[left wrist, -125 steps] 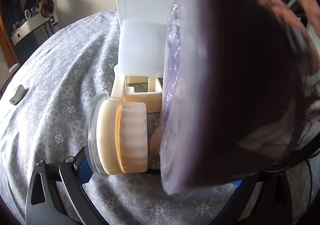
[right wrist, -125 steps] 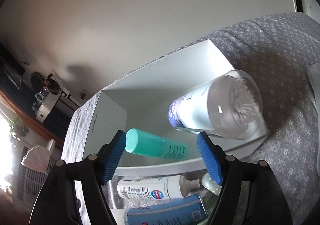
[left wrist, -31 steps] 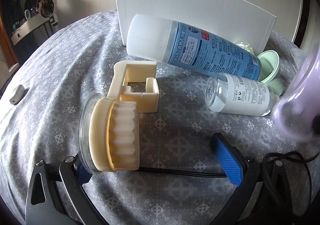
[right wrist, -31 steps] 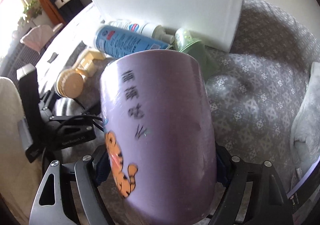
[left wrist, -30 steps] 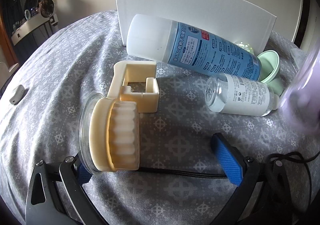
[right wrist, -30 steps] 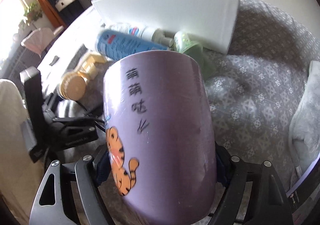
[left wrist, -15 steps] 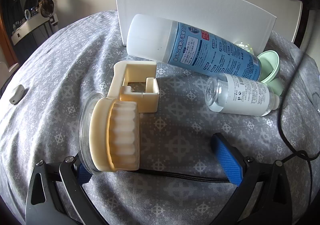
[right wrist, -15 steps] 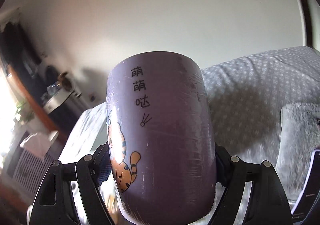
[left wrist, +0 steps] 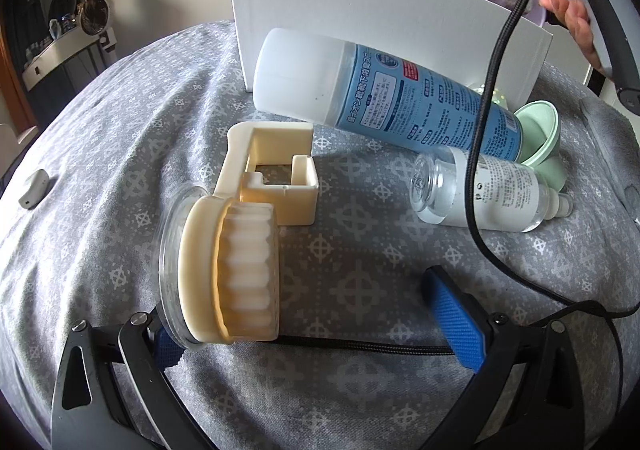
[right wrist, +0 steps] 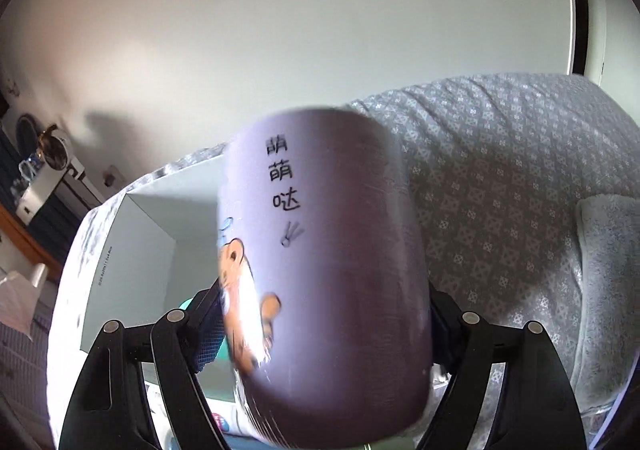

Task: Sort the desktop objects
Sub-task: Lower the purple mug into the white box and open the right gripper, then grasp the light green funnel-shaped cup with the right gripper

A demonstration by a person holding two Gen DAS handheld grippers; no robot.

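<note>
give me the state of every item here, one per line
purple mug: gripped by the right gripper, above the white box
white box: open-topped, upright
blue spray can: lying on its side against the box
clear bottle: lying on its side
cream brush: on its edge by the left finger
green cup: tipped over
left gripper: open
</note>
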